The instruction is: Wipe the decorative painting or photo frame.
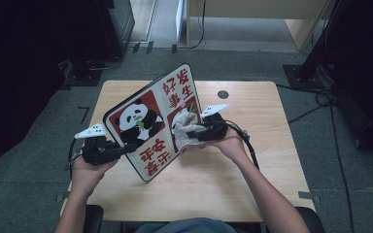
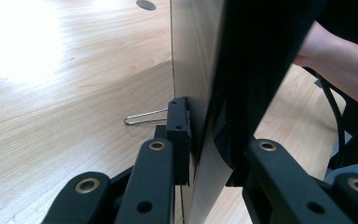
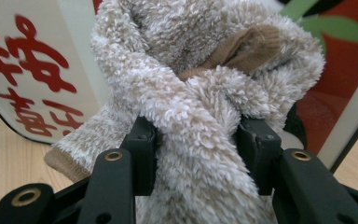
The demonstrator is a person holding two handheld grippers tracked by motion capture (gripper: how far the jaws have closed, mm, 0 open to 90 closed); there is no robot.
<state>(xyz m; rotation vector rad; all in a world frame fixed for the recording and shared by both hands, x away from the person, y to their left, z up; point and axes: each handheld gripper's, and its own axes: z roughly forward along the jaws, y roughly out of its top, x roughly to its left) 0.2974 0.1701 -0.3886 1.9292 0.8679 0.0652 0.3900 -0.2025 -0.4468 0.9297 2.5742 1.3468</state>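
Panda board (image 1: 153, 121), red characters 好事发生 at top, 平安喜乐 below

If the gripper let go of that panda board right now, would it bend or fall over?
The panda board probably would not bend: it looks flat and stiff, held up by one edge in the left gripper. It would likely tip over, since it stands tilted on the table. The fluffy cloth pressing on it looks soft.

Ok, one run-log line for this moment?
left tool: clamps panda board edge, tilted | right tool: grips fluffy cloth against board face | table: wood
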